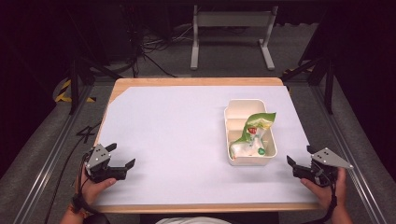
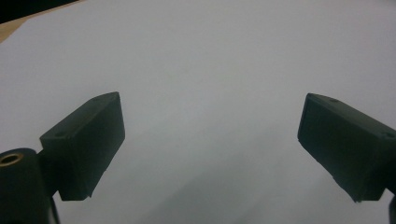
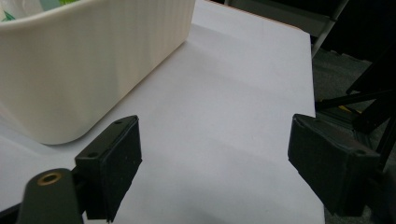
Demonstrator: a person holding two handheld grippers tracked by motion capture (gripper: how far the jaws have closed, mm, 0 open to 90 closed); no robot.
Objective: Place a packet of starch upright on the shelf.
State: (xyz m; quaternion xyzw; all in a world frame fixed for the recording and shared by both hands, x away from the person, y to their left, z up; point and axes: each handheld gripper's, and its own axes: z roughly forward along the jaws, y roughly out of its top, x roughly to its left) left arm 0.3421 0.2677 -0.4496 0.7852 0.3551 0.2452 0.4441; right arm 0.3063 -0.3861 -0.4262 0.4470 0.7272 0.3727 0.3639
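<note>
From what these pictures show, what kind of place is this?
Probably a recording lab, not a home: a table under white paper, dark frame struts beside it, loose cables on the grey floor behind.

A matt white sheet (image 1: 177, 140) covers the table (image 1: 196, 81), whose bare rim looks like pale smooth wood. On the sheet, the cream bin (image 1: 245, 107) looks like faintly ribbed matt plastic, and the packet (image 1: 254, 130) inside it is glossy crinkled film.

A bag (image 1: 252, 135) lies in a bin (image 1: 233, 108) on the table's (image 1: 168, 135) right.
</note>
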